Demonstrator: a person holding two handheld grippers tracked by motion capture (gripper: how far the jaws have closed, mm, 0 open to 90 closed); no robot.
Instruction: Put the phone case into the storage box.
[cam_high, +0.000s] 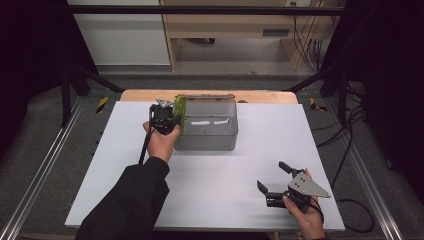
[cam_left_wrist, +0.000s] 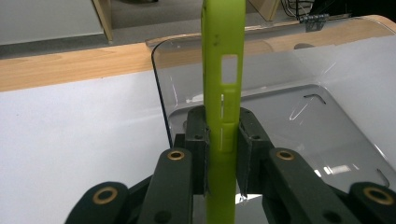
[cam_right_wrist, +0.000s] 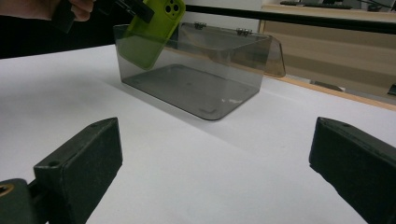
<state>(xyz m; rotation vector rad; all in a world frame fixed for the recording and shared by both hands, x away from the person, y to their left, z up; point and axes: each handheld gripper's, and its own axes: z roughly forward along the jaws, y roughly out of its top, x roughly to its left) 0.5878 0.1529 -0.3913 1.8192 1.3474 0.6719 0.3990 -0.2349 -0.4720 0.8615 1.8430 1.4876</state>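
I count 1 green phone case (cam_left_wrist: 223, 93), 1 clear box (cam_high: 210, 131) with its hinged lid (cam_right_wrist: 233, 44) open, and 2 grippers. The surface (cam_high: 210, 190) is a white sheet on a wooden table (grey floor and pale wood furniture lie beyond). My left gripper (cam_high: 165, 119) clamps the case edge-on at the box's left wall, its long axis tilted, camera end up. My right gripper (cam_high: 275, 182) hangs open, well apart.

High view: overhead, facing 12 o'clock. Left gripper view: close on clear box (cam_left_wrist: 299, 107), facing 12. Right gripper view: low, farther off, shares box (cam_right_wrist: 196, 70) toward 11.
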